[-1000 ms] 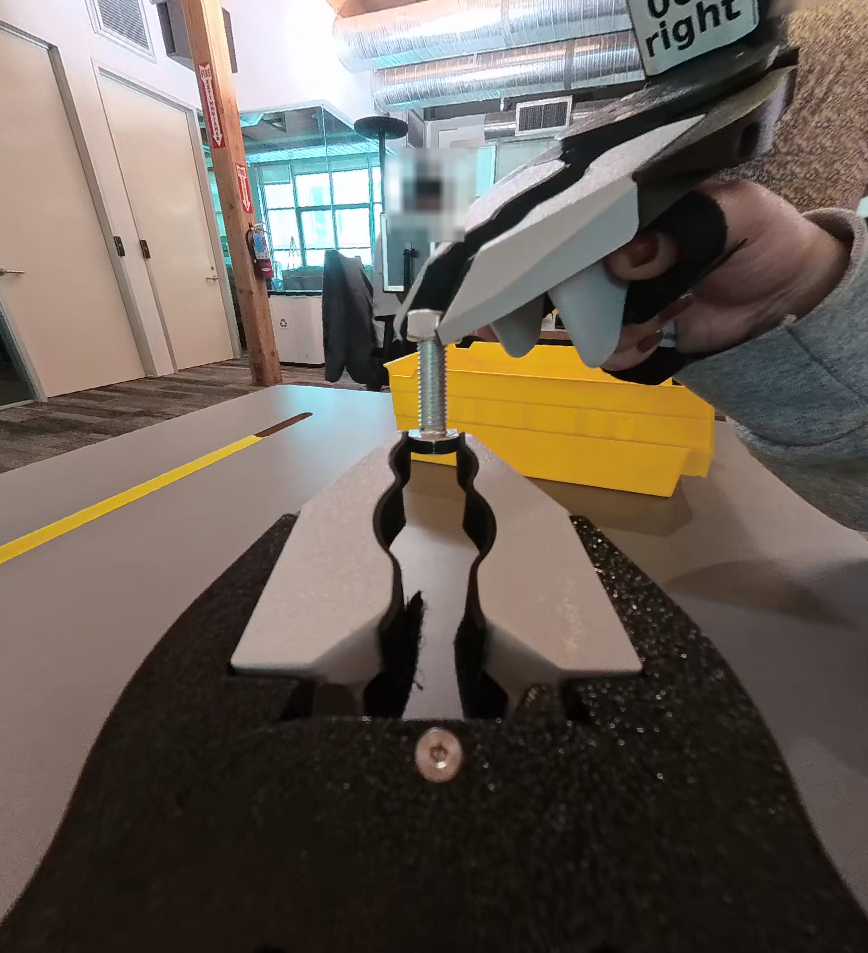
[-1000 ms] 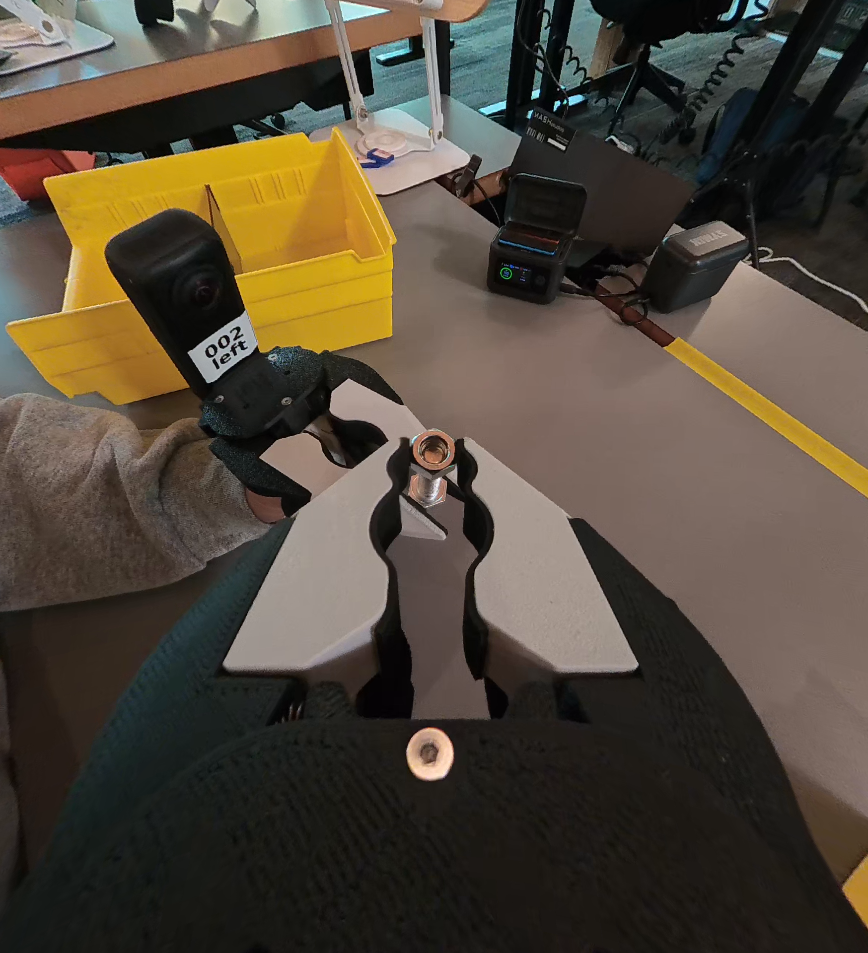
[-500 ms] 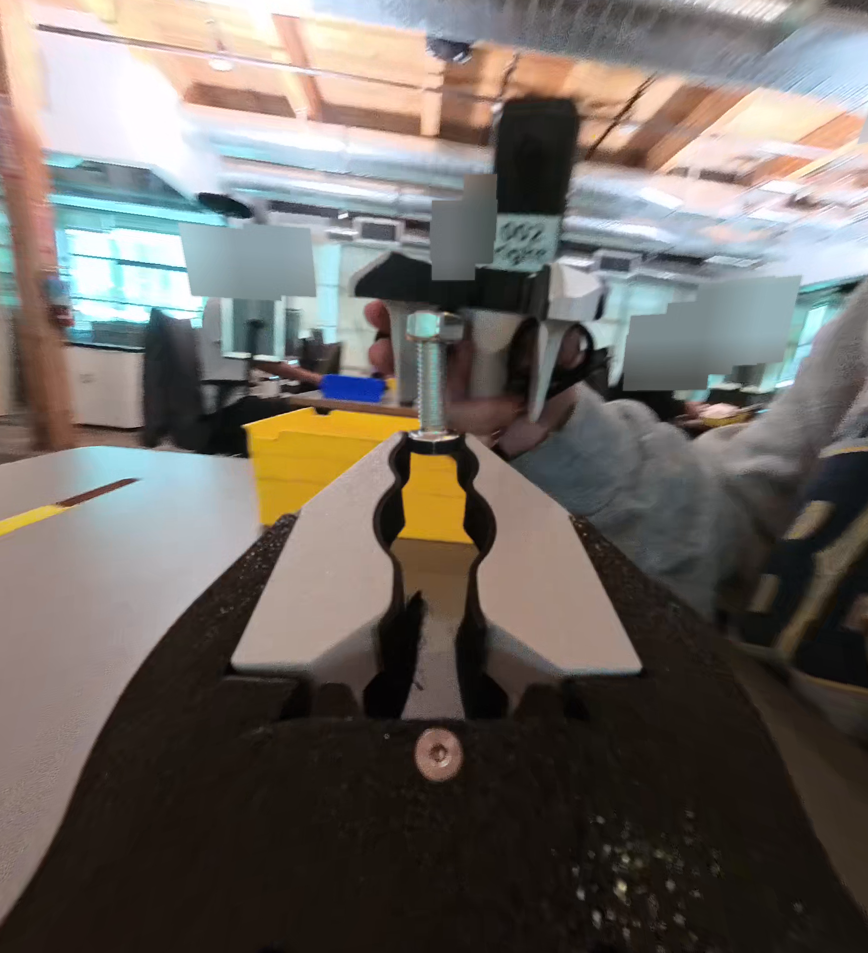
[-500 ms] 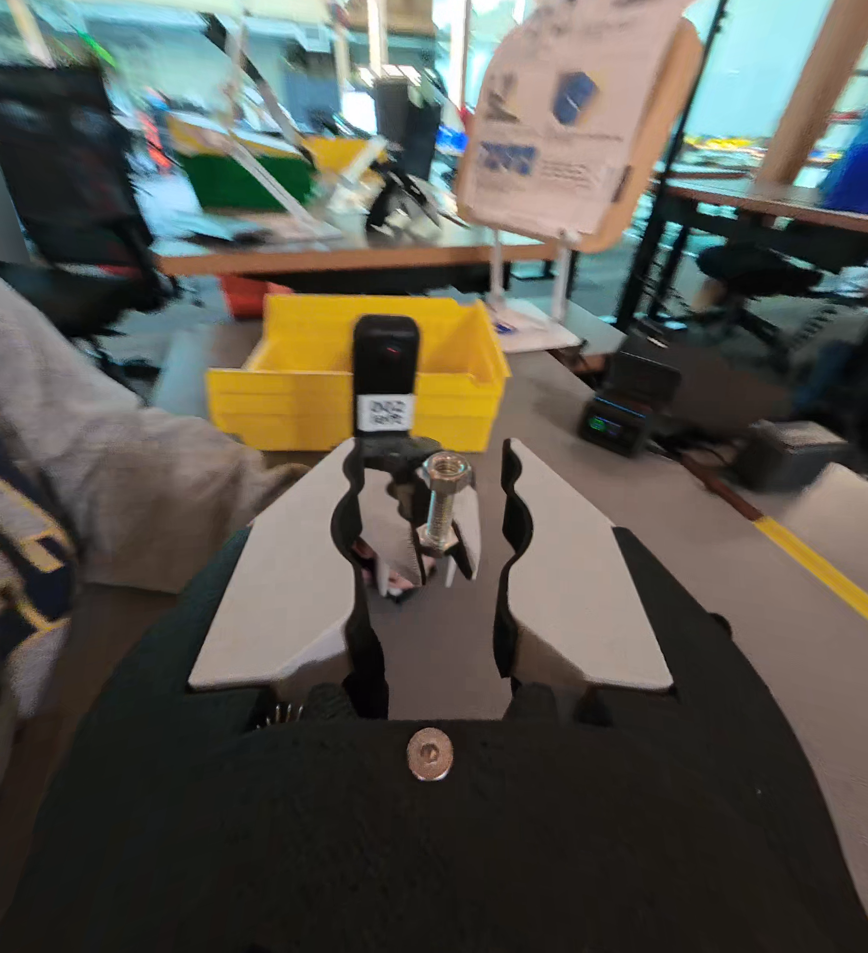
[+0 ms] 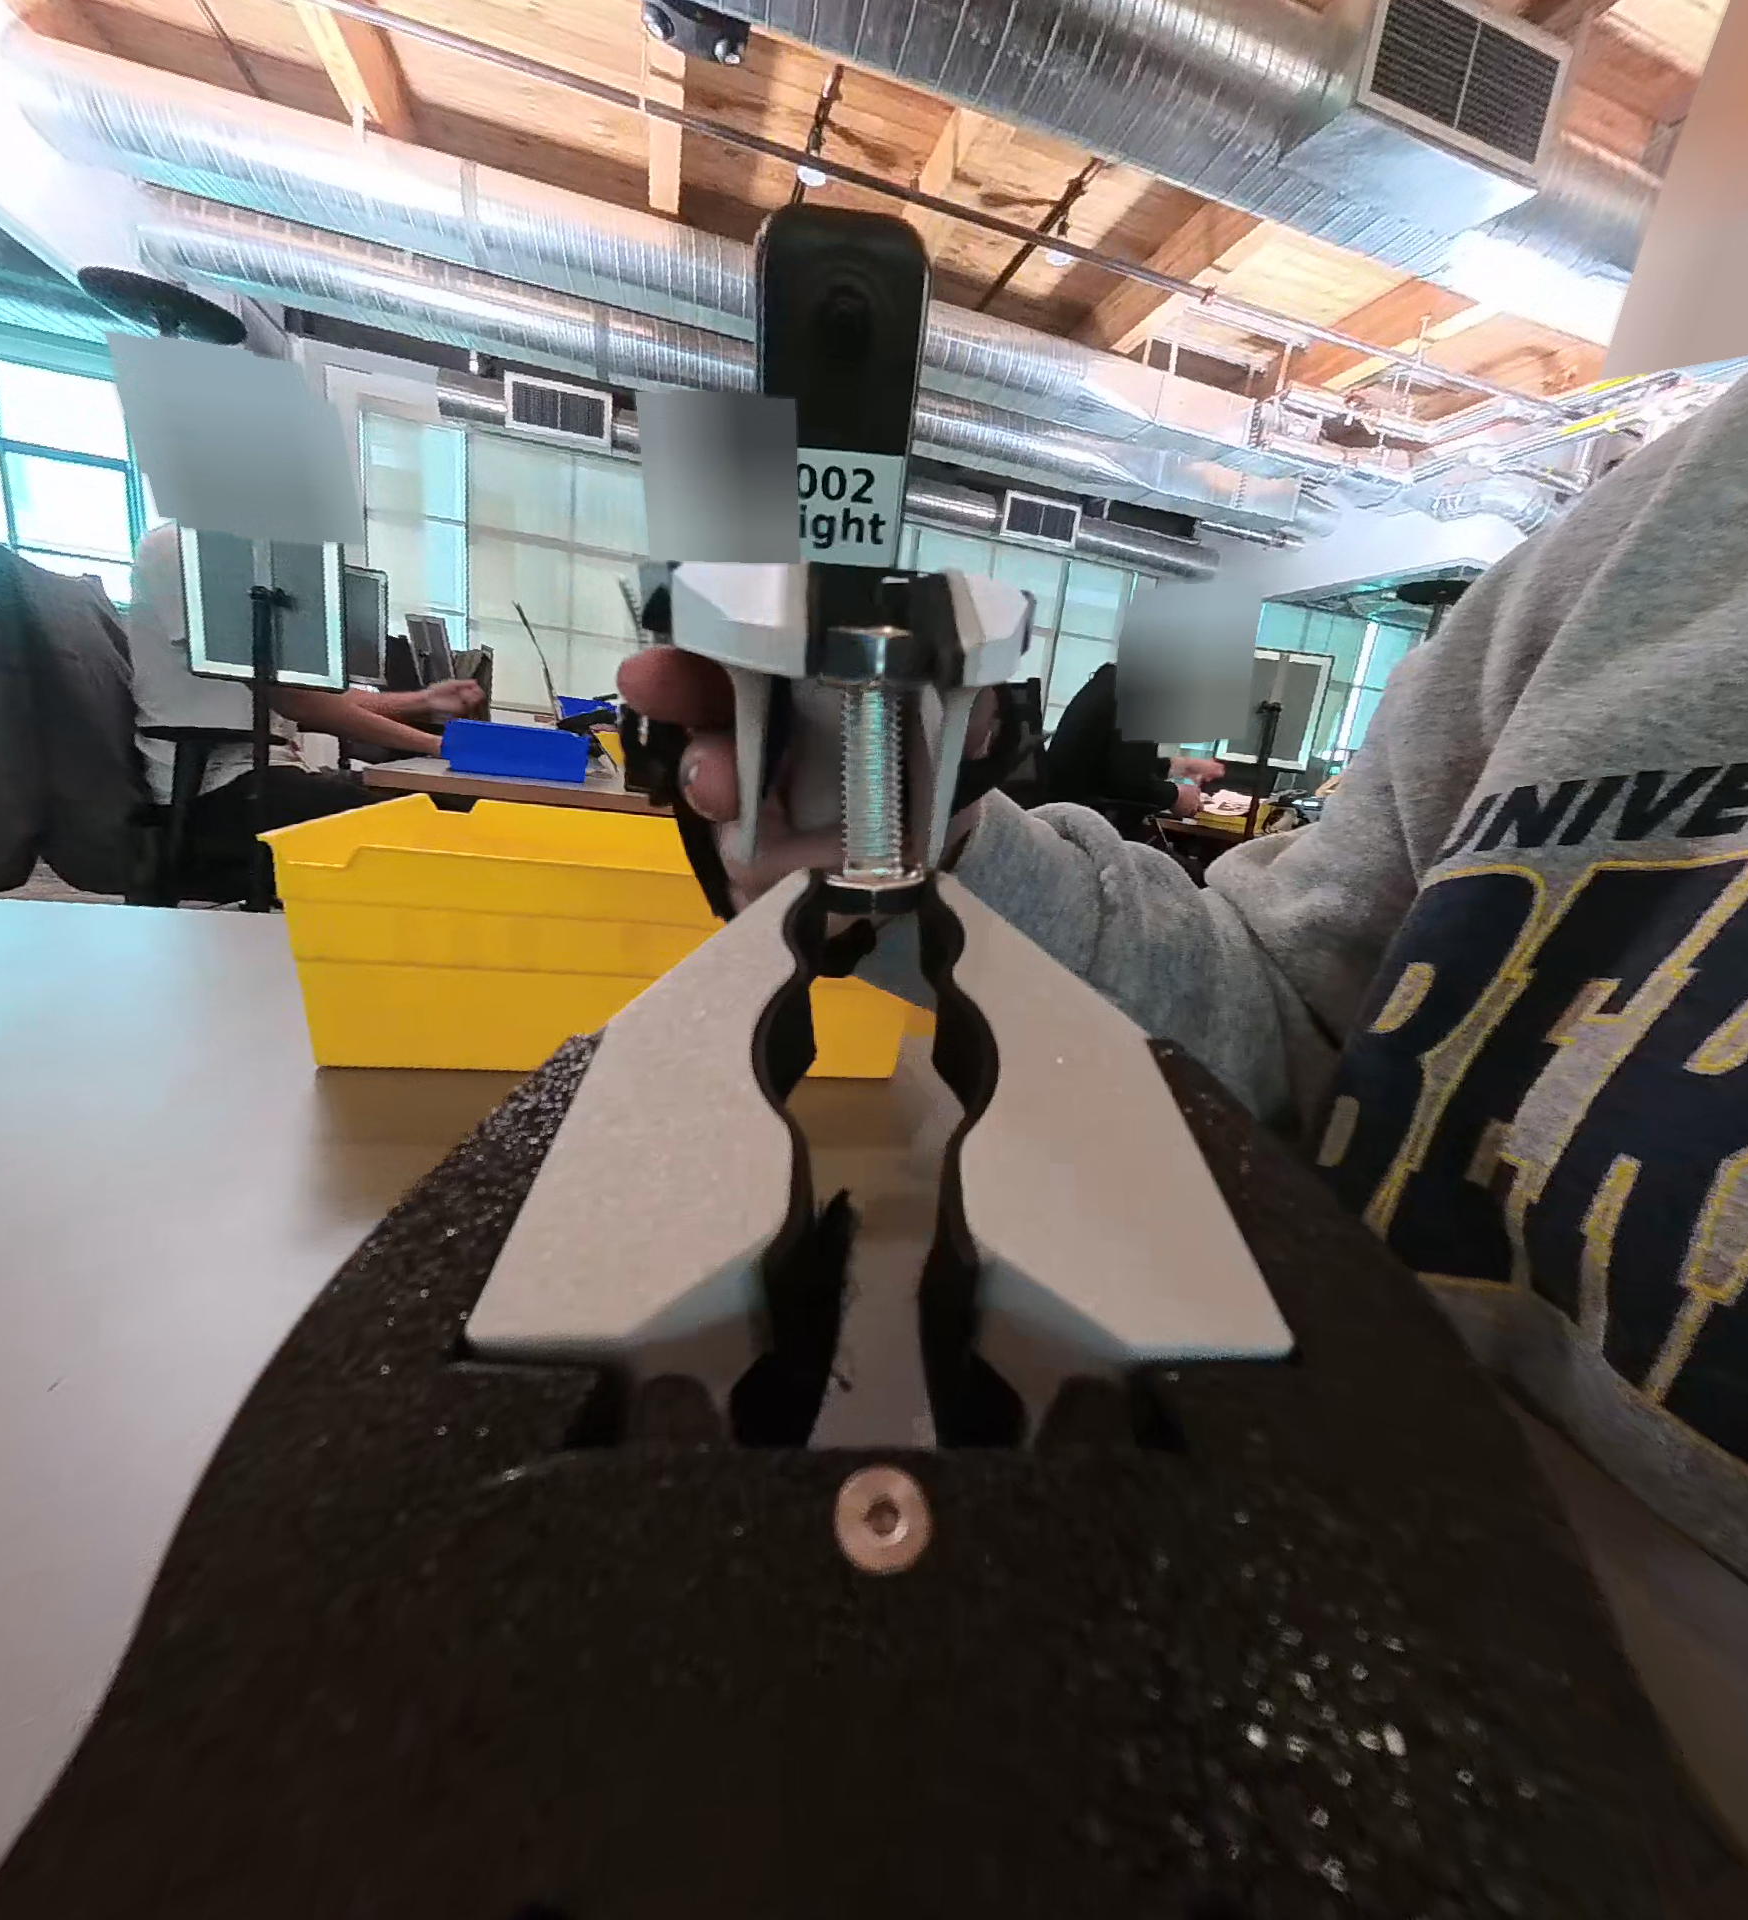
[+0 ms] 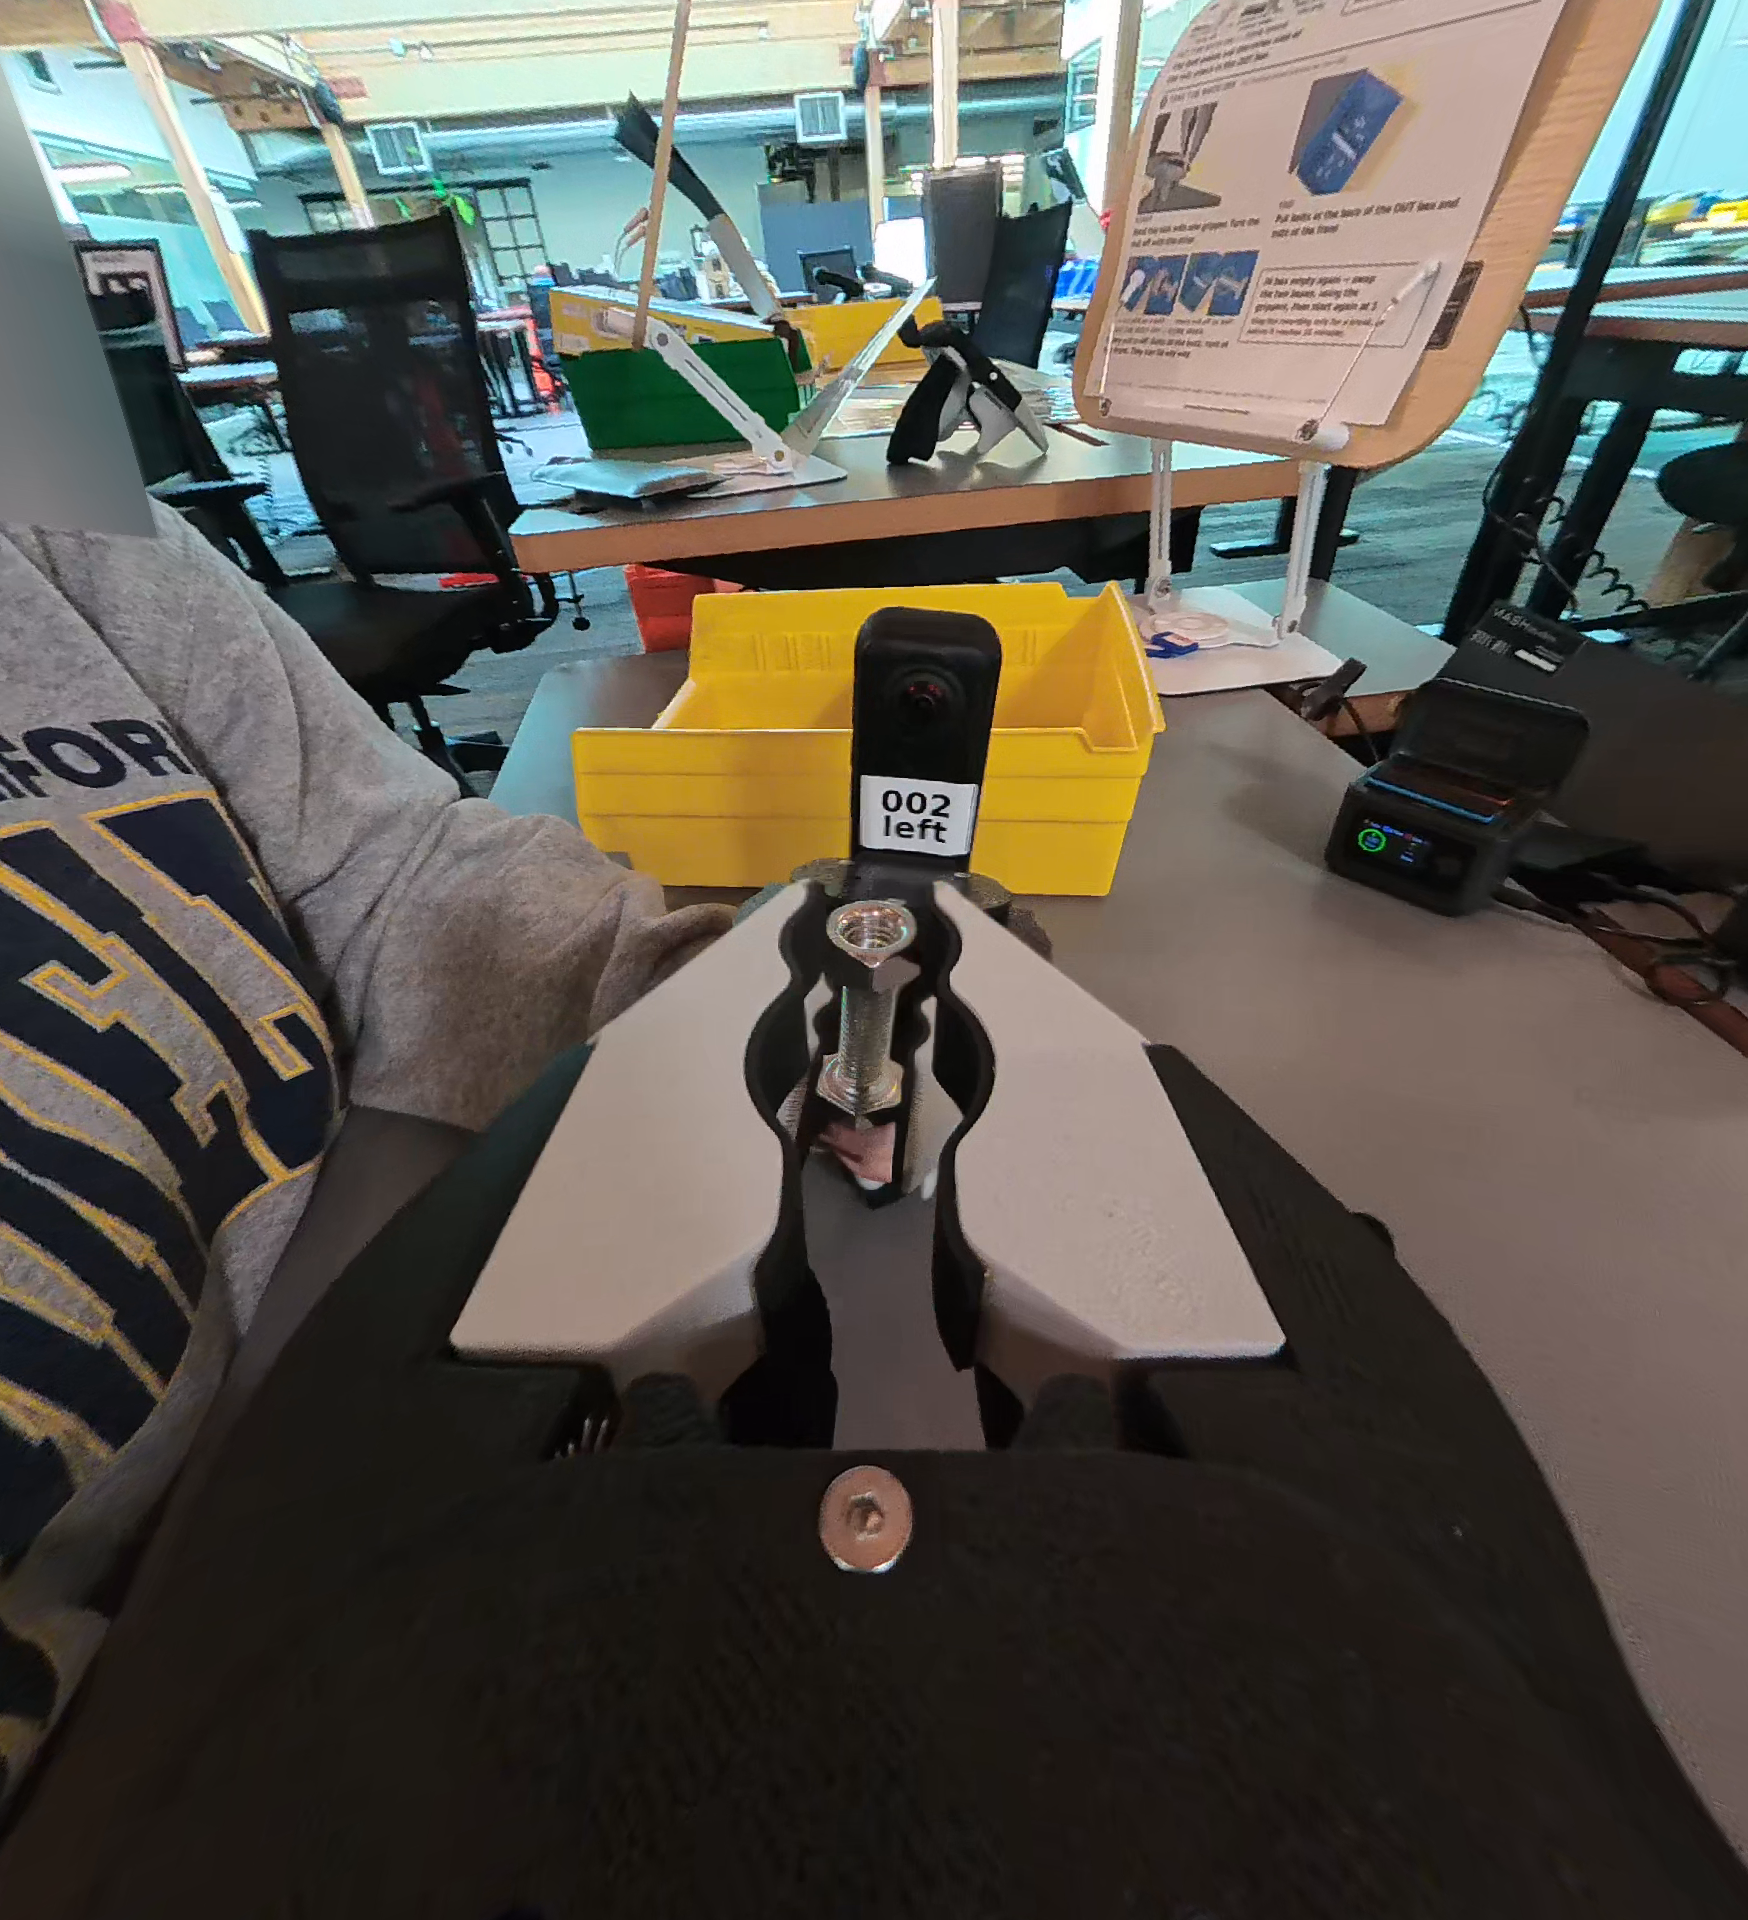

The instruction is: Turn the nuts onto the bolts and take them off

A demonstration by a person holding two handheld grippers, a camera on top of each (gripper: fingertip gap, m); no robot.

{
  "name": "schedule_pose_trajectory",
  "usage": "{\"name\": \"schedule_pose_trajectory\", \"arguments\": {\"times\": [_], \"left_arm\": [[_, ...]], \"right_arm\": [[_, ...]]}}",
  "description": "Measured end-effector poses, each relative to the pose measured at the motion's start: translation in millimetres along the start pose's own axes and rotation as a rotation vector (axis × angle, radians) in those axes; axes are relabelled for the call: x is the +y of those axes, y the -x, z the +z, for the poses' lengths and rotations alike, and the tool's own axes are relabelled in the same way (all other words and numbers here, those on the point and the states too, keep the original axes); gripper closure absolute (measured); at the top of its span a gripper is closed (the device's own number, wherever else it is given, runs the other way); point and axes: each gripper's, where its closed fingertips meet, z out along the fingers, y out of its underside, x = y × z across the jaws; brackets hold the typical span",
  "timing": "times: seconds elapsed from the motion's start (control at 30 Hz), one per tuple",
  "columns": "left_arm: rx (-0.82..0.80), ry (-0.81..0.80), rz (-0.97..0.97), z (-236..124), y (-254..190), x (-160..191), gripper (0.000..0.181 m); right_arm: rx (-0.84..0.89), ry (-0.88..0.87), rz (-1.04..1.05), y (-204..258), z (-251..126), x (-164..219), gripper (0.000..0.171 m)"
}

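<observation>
A silver bolt (image 5: 875,769) stands upright between the two grippers above the grey table (image 5: 122,1143). My left gripper (image 5: 870,904) is shut on the bolt's lower hex end. A hex nut (image 5: 875,655) sits on the bolt's top end. My right gripper (image 5: 875,644) faces me from the far side, shut on that nut. In the right wrist view the right gripper (image 6: 870,925) clamps the nut (image 6: 870,930), whose hollow threaded bore shows. The bolt (image 6: 857,1029) runs down to the left gripper (image 6: 854,1101), mostly hidden behind my fingers (image 6: 641,1143).
A yellow bin (image 5: 496,935) stands on the table behind the grippers; it also shows in the right wrist view (image 6: 797,790). The person's grey sweatshirt (image 5: 1576,935) is close on one side. A black device with a lit screen (image 6: 1421,831) and cables lie at the right. The left gripper's tips are roughly 5 centimeters from the right gripper's.
The right gripper held the nut from above, opened and drew back half a second ago, and has now closed on the nut again from the side. The left gripper kept hold of the bolt and turned.
</observation>
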Motion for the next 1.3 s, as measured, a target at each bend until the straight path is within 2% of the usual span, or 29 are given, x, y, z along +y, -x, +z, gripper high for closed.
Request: {"name": "schedule_pose_trajectory", "arguments": {"times": [0.13,0.23,0.5,0.6,0.7,0.73,0.8,0.9,1.03,1.17,1.3], "left_arm": [[0.061,0.035,-0.020,0.7,-6.9,5.8,0.166],[0.034,0.050,-0.006,0.9,-3.7,8.0,0.166],[-0.249,0.100,0.084,-4.6,30.5,11.8,0.166],[-0.282,0.113,0.109,-4.5,32.8,13.1,0.166],[-0.282,0.113,0.109,-4.5,32.8,13.0,0.166],[-0.282,0.110,0.108,-4.5,32.7,12.6,0.166],[-0.285,0.099,0.101,-5.6,33.7,11.1,0.166],[-0.282,0.079,0.088,-7.3,34.3,8.3,0.166],[-0.293,0.077,0.086,-8.2,36.5,7.7,0.166],[-0.353,0.011,0.044,-18.8,48.2,-1.8,0.166],[-0.324,0.041,0.056,-17.1,45.4,0.9,0.166]], "right_arm": [[-0.085,0.011,0.051,7.5,-2.4,4.8,0.155],[-0.067,0.011,0.071,4.6,-3.9,7.0,0.155],[0.369,0.052,0.012,-32.0,-5.1,14.5,0.154],[0.448,0.060,-0.009,-34.5,-6.4,15.8,0.154],[0.455,0.048,-0.004,-34.7,-6.8,15.8,0.154],[0.448,0.043,-0.004,-34.3,-6.3,15.7,0.149],[0.432,0.007,0.006,-32.7,-3.8,13.9,0.122],[0.389,-0.053,0.032,-27.2,2.4,11.7,0.101],[0.320,-0.094,0.040,-15.5,9.6,10.3,0.094],[0.354,-0.105,0.038,-17.7,4.7,12.3,0.094],[0.367,-0.146,0.041,-22.3,5.2,5.4,0.089]]}}
